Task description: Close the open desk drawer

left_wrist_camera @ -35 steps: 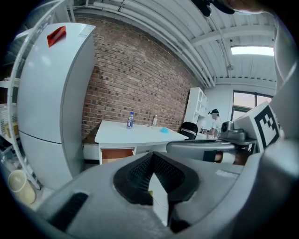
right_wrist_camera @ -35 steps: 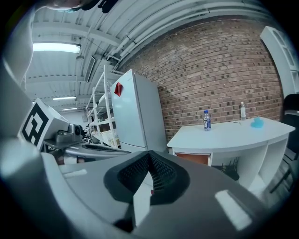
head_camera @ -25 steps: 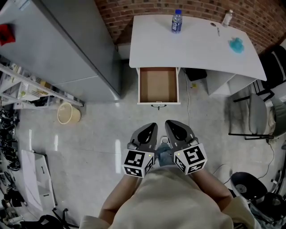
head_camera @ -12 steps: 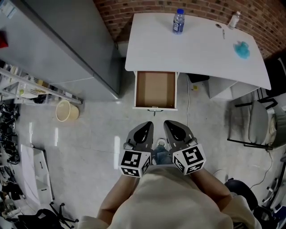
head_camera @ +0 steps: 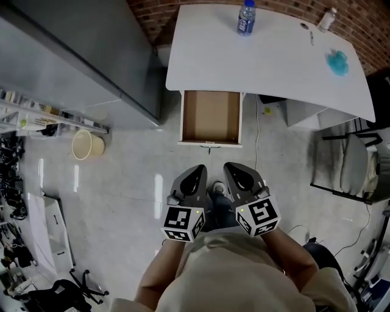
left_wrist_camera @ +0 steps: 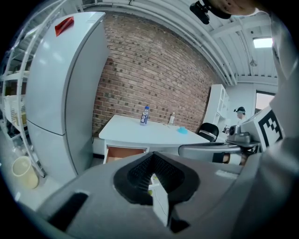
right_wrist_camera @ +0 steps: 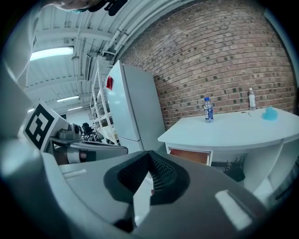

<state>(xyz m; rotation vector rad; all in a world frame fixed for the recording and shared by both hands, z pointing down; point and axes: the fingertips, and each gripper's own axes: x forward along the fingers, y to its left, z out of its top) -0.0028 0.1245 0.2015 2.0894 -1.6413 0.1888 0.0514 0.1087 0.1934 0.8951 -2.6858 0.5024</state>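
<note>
White desk point(head_camera: 268, 55) against a brick wall point(head_camera: 183, 7), pale glossy floor point(head_camera: 122, 189), grey fridge point(head_camera: 73, 55) to its left. A water bottle point(head_camera: 246, 17) stands near the desk's back edge. The drawer point(head_camera: 211, 116) sticks out under the desk's left end, showing a bare brown bottom. Its length runs toward me, handle point(head_camera: 211, 146) facing me. My left gripper point(head_camera: 200, 170) and right gripper point(head_camera: 231, 169) are both closed on nothing, side by side, apart from the drawer.

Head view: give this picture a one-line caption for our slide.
Left gripper and right gripper, both shut, side by side short of the open, empty drawer of the white desk.
</note>
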